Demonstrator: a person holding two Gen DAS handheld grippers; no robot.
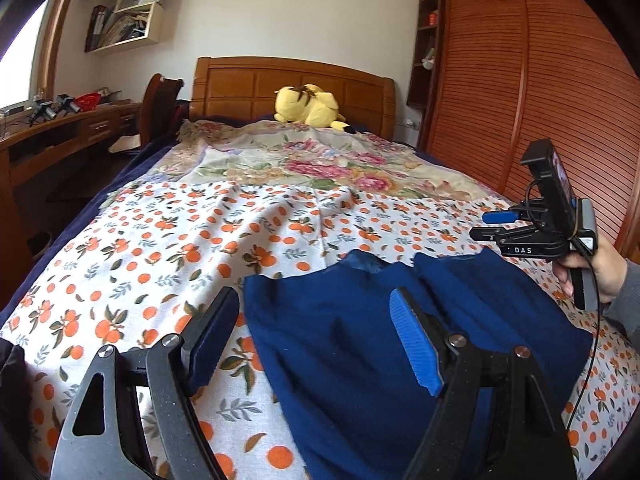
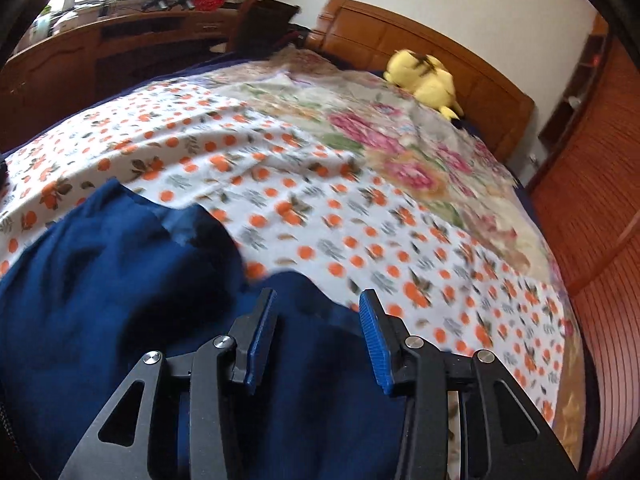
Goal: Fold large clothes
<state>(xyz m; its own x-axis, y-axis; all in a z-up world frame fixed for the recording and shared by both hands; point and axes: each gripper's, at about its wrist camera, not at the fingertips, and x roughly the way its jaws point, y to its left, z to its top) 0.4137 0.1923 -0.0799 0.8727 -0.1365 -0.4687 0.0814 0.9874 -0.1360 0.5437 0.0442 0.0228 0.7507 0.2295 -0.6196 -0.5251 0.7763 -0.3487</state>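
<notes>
The left claw (image 1: 316, 332) stands wide, its black fingers tipped with ribbed blue pads (image 1: 416, 344), one finger over the orange-print sheet (image 1: 160, 248) and the other over the navy garment (image 1: 380, 340), gripping nothing. The right claw (image 2: 318, 340) is also parted, more narrowly, poised above the garment's (image 2: 120, 280) far edge with no cloth between its pads. In the left wrist view the right claw (image 1: 494, 226) shows white lettering "DAS" on its black body, held by a hand (image 1: 592, 276) in a grey sleeve. The garment is soft, matte, thick knit, lying rumpled at the near end of the bed. Beyond it lie a floral quilt (image 1: 312, 160), a yellow plush toy (image 1: 308, 108) and a panelled wooden headboard (image 1: 256, 88); slatted wardrobe doors (image 1: 520, 80) stand on the right.
</notes>
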